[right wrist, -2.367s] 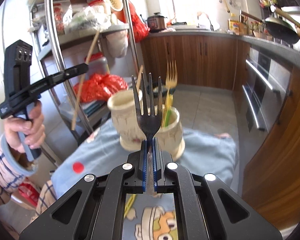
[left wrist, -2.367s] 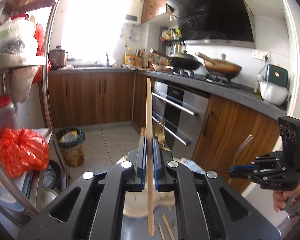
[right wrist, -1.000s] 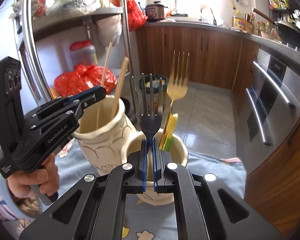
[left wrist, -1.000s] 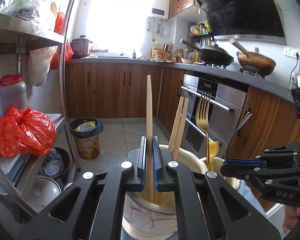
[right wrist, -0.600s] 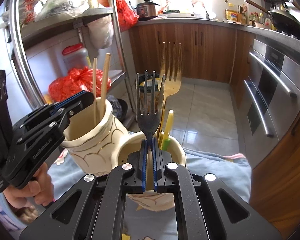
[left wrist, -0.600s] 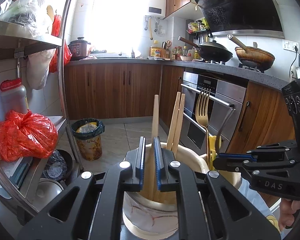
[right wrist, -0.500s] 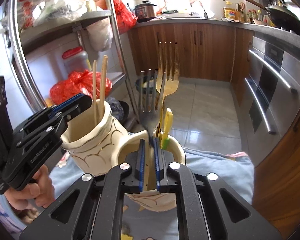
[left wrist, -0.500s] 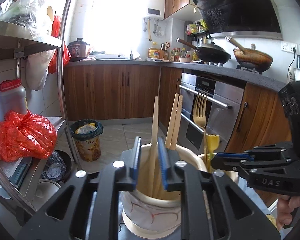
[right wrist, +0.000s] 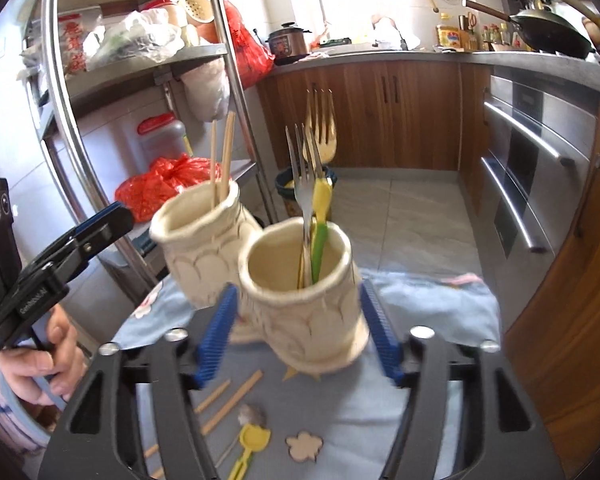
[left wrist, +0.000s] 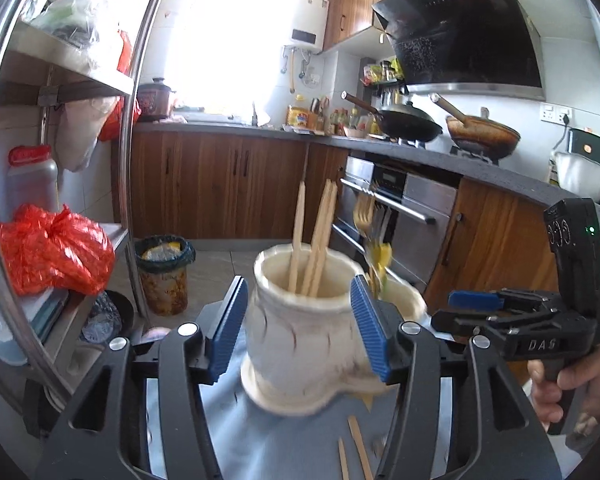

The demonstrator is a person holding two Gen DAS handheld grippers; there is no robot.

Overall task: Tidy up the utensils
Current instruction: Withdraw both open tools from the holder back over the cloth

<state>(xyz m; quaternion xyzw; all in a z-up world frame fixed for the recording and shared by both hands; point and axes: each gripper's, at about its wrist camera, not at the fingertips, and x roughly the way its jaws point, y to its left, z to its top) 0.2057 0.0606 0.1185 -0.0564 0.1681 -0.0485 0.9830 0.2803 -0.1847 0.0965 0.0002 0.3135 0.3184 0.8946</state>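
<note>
Standing mid-frame on a blue cloth over the table, two cream ceramic holders carry chopsticks and forks. Both the left claw and right claw gape, empty. Steel shelving fills upper left; wooden cabinets line the kitchen behind.

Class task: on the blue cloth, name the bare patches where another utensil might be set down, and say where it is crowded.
Bare: blue cloth right of the fork cup. Crowded: in front, loose chopsticks, yellow utensil, flower-shaped piece; left, the chopstick cup touches the fork cup.
</note>
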